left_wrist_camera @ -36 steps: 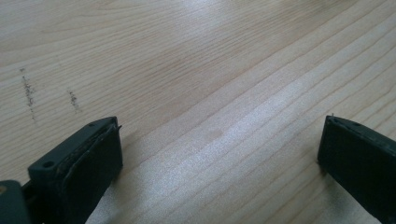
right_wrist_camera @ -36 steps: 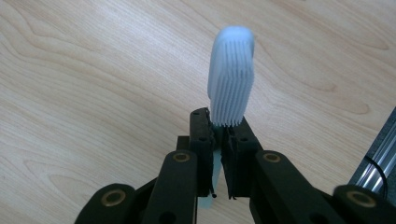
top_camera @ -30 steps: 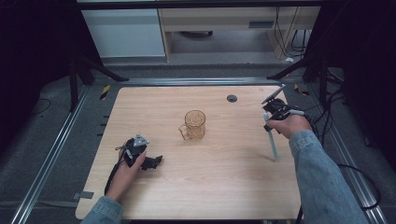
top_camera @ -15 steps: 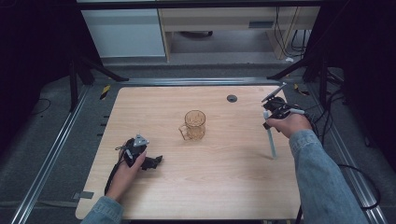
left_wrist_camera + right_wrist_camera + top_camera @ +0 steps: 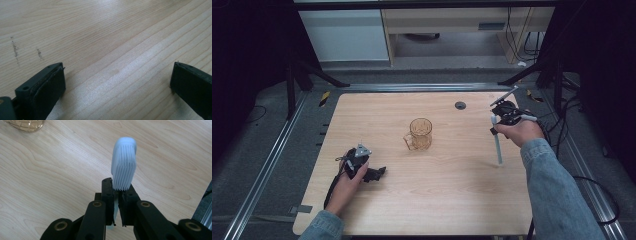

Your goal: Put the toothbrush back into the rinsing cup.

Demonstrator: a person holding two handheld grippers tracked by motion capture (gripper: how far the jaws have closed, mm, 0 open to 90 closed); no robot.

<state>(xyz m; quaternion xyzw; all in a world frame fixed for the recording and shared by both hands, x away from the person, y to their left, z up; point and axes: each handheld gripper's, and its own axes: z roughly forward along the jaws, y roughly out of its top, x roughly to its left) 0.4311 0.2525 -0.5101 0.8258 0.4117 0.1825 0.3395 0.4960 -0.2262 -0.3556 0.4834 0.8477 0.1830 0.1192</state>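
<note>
Right gripper (image 5: 117,195) jaws clamp pale toothbrush (image 5: 124,170), probably; left gripper (image 5: 117,82) jaws wide.

Wood table (image 5: 437,200), grey floor (image 5: 267,150), white cabinet (image 5: 344,35) behind.

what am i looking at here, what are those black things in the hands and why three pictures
A person sits at a light wooden table and holds a black two-jaw claw tool in each hand. The high view looks down from above; the other two come from cameras riding on each claw.

The right claw is shut on a pale blue toothbrush, pinched just below its bristles; its handle hangs toward the table in the high view. The left claw rests open on bare wood, holding nothing. An amber see-through glass mug stands mid-table.
</note>
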